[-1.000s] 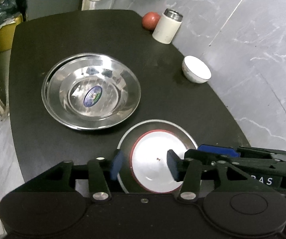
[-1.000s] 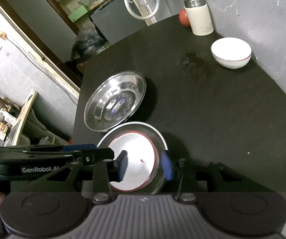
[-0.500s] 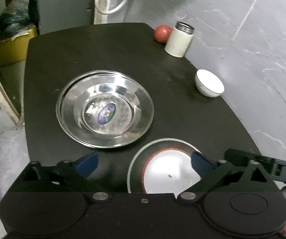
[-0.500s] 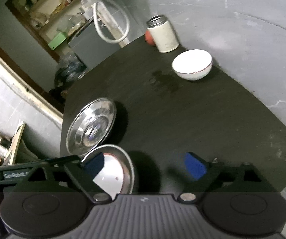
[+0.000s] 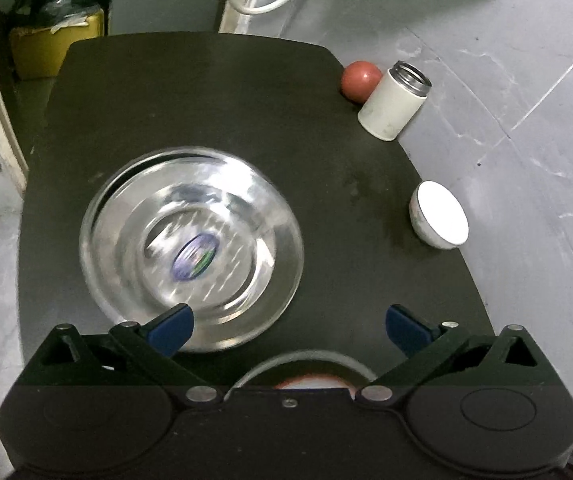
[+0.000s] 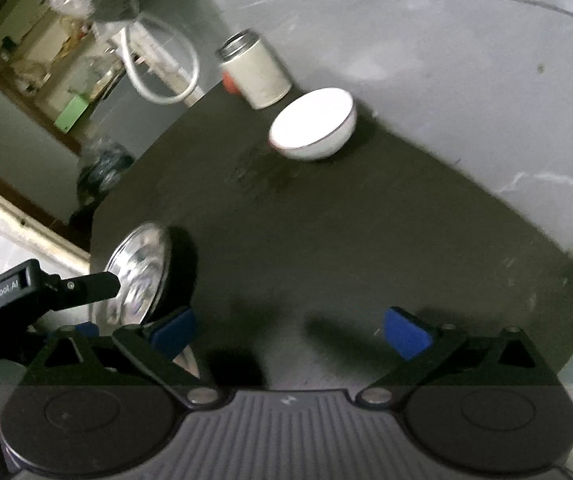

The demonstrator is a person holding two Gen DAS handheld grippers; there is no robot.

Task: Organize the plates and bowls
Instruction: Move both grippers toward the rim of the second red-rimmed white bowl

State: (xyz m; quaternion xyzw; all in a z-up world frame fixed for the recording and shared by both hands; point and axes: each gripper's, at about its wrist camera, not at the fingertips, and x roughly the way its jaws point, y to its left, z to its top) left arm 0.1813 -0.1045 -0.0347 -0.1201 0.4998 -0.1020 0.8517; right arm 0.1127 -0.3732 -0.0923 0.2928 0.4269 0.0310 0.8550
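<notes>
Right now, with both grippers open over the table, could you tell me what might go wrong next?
1. The white bowl sits near the table edge, close to the tin; a clumsy reach by the right gripper could push it off or knock the tin.
2. The steel plate is shiny and low-rimmed, so the left gripper may slip on it.
</notes>
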